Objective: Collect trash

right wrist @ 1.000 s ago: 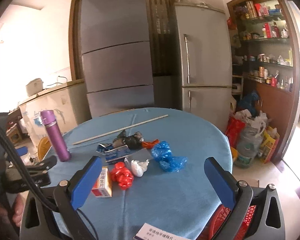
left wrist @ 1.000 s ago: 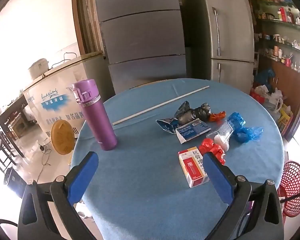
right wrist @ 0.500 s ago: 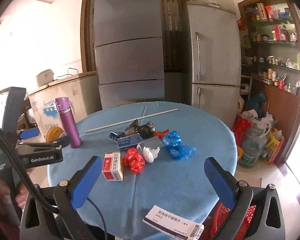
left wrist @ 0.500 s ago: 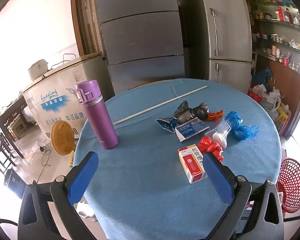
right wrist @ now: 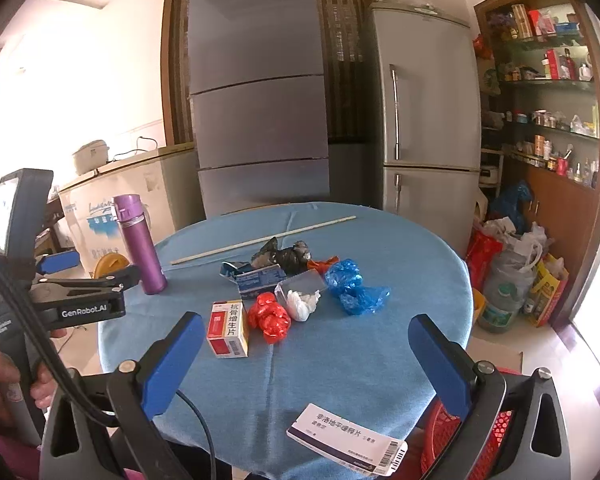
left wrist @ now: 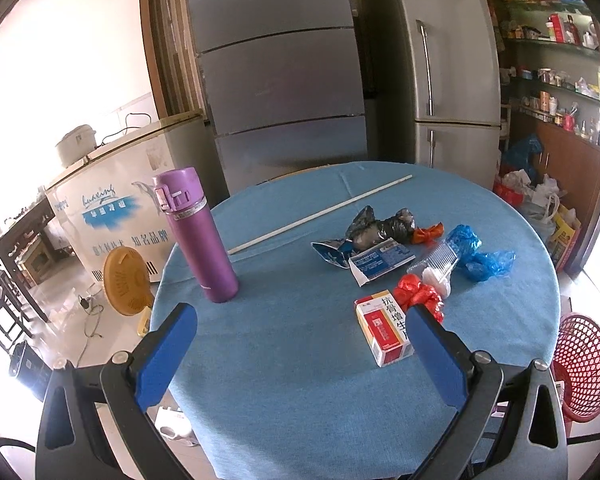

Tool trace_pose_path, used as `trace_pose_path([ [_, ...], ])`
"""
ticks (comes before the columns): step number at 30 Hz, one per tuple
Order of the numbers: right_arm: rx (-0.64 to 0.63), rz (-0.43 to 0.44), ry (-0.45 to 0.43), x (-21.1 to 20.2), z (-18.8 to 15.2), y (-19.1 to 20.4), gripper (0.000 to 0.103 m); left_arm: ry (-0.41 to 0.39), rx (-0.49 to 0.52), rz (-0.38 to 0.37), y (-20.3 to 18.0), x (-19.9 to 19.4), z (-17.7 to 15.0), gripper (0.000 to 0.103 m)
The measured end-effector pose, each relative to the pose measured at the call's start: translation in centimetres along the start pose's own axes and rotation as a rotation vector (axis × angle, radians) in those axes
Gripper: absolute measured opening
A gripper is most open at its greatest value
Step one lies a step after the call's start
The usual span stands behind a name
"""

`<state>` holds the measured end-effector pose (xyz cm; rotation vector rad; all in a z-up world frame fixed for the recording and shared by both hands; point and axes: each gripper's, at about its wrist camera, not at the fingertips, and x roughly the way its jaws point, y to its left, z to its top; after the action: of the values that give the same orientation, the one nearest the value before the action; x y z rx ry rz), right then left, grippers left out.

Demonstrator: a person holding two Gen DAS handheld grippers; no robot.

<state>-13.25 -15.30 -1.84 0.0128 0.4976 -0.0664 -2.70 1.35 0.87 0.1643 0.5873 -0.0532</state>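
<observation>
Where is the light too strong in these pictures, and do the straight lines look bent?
Left wrist view: the wall at the left is washed out to white, and the fridge edges bow outward from fisheye distortion; the table is evenly lit and sharp. Right wrist view: the left wall is again overexposed, the shelf frame curves at the right, and the corners are black.

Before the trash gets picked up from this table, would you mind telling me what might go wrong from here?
1. The white flat box lies at the near table edge, above the red basket; a nudge from the open right tongs might knock it off, perhaps missing the basket.
2. The purple bottle stands upright near the left rim; the open left tongs sweeping past could topple it.
3. The blue plastic bag is thin and crumpled, so a grip may slip.
</observation>
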Motion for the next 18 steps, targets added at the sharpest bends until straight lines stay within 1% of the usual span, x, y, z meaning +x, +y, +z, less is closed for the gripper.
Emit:
trace_pose_path([
  [18, 0.002, 0.016, 0.007, 0.21, -0.49, 0.15, 0.103, 0.018, 0.003, -0.01, 0.09, 0.22, -0.35, 0.103],
])
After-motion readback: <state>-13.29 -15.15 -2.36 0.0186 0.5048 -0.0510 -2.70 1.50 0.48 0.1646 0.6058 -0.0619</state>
